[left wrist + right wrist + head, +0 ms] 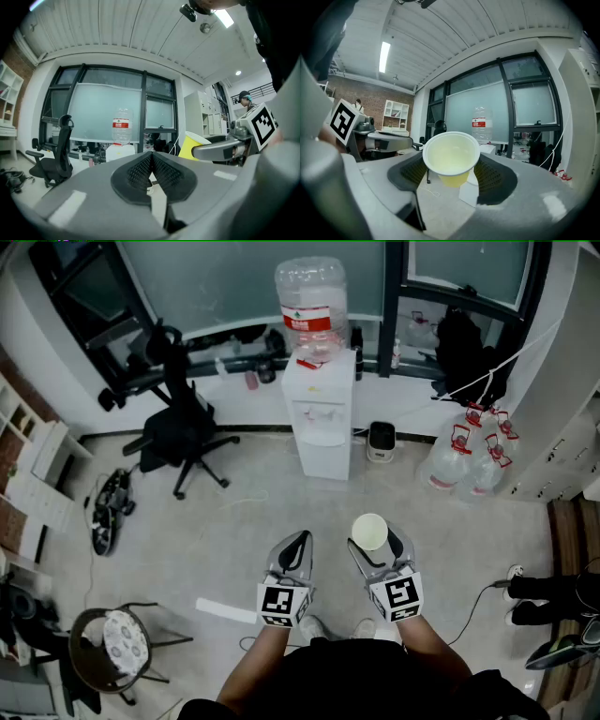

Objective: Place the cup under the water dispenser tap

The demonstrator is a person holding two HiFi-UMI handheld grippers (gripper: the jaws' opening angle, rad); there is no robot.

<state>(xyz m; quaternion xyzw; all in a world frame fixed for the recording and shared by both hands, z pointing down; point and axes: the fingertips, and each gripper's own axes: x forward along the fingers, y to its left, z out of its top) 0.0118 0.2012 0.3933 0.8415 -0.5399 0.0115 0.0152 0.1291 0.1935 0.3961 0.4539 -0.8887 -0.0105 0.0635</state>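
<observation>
A yellow paper cup stands upright and empty between the jaws of my right gripper, which is shut on it; in the right gripper view the cup fills the middle, clamped by both pads. My left gripper is beside it at the left, shut with nothing in it, its pads touching. From the left gripper view the cup shows at the right. The white water dispenser with a clear bottle on top stands ahead by the window wall, well apart from both grippers.
A black office chair stands left of the dispenser. Several spare water bottles sit at the right wall, a small bin beside the dispenser. A round stool is at the near left. Cables and a white strip lie on the floor.
</observation>
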